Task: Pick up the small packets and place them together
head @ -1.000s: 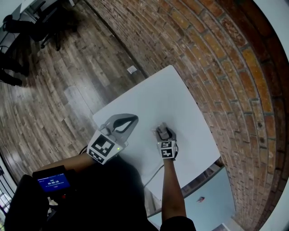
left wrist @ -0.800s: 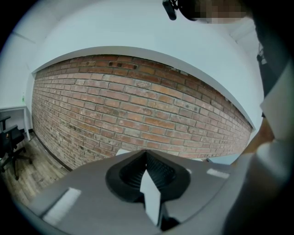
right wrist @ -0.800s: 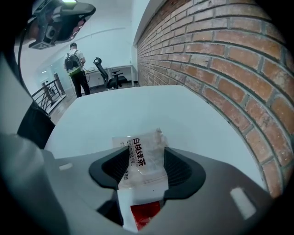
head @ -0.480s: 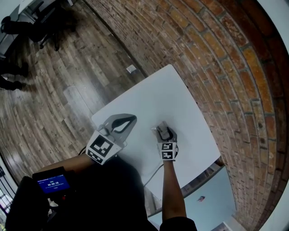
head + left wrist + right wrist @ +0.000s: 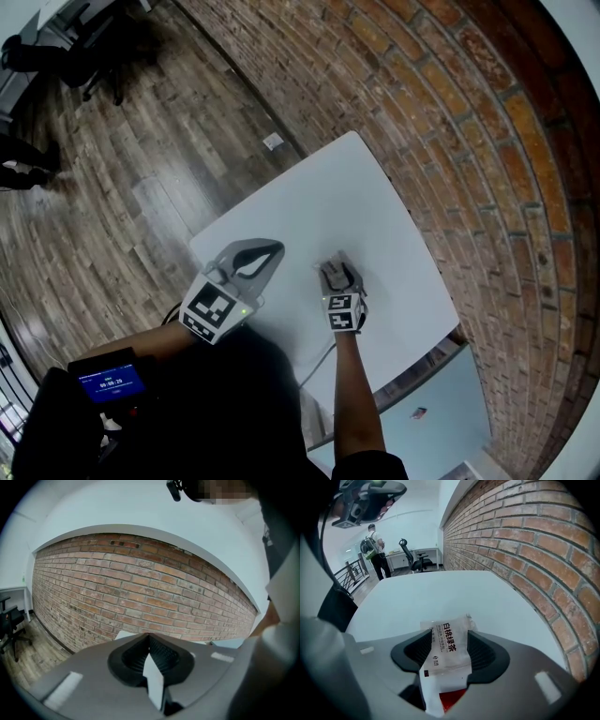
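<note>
Left claw (image 5: 149, 636) is closed down on a white packet (image 5: 153, 679). Its two pads meet at the tips, and the packet stands edge-on between them as a thin white sliver running back toward the camera. In the head view this claw sits over the near left part of the white tabletop (image 5: 349, 192), with the wooden floor (image 5: 122, 187) beyond that edge. It is clearly apart from the other claw.

Right claw (image 5: 450, 632), further right and near the tabletop's middle, points steeply down with its pads spread wide. Between them lies a white tea packet (image 5: 447, 646) with black Chinese print. Its face is turned toward the camera and its far end reaches past the claw tips over the tabletop. Each pad stands just beside one long edge of that packet. No squeeze shows, and the packet looks to rest on what lies under it. Below it, nearer the claw's throat, a second white packet (image 5: 430, 693) peeps out, with a red packet (image 5: 452, 699) beside that. The three overlap in one small heap.

Right of the tabletop runs a brick wall (image 5: 469, 141), close along its right-hand edge. In the right gripper view, far off beyond the tabletop, a person with a backpack (image 5: 375, 548) stands near an office chair (image 5: 412, 557).
</note>
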### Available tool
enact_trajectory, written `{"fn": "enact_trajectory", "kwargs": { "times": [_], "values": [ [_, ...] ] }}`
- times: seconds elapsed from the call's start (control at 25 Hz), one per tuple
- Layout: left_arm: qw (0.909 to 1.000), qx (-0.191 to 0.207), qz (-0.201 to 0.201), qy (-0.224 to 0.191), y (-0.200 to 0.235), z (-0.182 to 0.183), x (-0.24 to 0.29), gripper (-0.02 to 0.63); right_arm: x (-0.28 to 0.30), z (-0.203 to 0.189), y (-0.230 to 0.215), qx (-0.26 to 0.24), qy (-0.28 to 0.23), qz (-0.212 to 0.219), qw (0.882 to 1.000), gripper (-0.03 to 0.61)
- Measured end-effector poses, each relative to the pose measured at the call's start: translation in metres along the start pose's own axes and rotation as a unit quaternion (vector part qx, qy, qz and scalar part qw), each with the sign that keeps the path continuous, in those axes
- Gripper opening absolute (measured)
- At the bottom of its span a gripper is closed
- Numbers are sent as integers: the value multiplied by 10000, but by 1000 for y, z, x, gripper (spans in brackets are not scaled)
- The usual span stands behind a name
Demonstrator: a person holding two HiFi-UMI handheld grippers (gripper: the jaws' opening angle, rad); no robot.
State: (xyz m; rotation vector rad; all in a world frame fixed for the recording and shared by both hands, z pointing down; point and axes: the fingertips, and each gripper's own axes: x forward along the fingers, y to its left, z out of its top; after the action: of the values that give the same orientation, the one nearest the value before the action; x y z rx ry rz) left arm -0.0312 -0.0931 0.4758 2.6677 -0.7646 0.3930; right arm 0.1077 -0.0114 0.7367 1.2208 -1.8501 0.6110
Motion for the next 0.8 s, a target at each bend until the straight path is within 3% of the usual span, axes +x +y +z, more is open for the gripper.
{"fn": "enact_trajectory", "kwargs": {
  "times": [0.52,0.8],
  "values": [
    [10000,-46,37,7,1,-3,-2,0,8,-3,-5,230,185,-409,9987,236],
    [10000,-18,14,-25,2,-1,-2,0,-6,8,-9,258,-106,-516,9983,236]
  ]
}}
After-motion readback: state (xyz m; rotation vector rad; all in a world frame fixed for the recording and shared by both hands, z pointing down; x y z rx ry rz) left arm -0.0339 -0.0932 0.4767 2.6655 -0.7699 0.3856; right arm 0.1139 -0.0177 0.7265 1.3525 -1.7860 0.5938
